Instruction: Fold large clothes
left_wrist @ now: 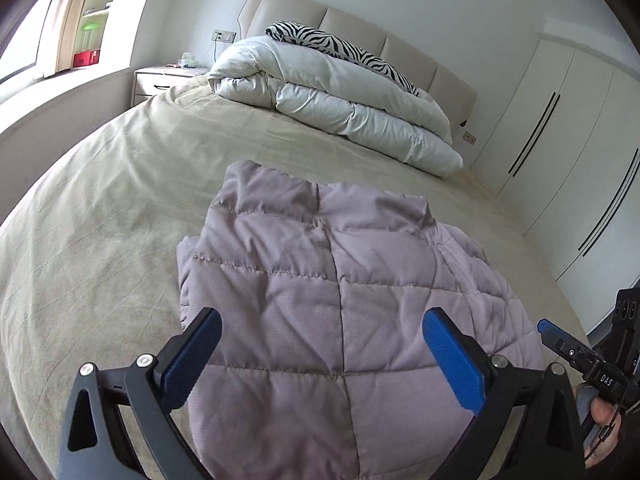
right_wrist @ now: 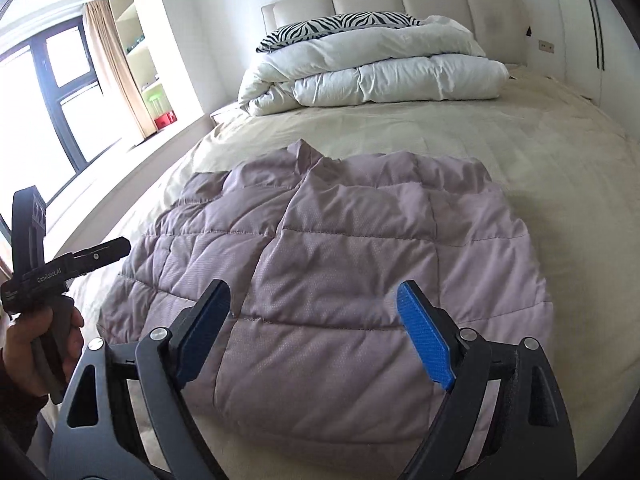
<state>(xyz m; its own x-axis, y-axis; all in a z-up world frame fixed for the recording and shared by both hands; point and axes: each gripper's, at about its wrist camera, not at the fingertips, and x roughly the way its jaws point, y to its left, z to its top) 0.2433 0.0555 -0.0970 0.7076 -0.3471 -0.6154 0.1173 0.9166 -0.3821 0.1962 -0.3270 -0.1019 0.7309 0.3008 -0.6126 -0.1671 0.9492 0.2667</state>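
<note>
A mauve quilted puffer jacket (left_wrist: pixel 320 288) lies folded on the beige bed sheet (left_wrist: pixel 100 220); it also shows in the right wrist view (right_wrist: pixel 340 248). My left gripper (left_wrist: pixel 322 320) is open and empty, its jaws spread wide just above the jacket's near part. My right gripper (right_wrist: pixel 314 292) is open and empty, above the jacket's near edge. The right gripper appears at the right edge of the left wrist view (left_wrist: pixel 576 352). The left gripper appears at the left of the right wrist view (right_wrist: pixel 72 264), held in a hand.
A folded white duvet (left_wrist: pixel 340 100) and a zebra-print pillow (left_wrist: pixel 340 46) lie at the padded headboard (left_wrist: pixel 360 28). A bedside table (left_wrist: pixel 164 78) and a window ledge stand at the left. White wardrobe doors (left_wrist: pixel 560 140) line the right wall.
</note>
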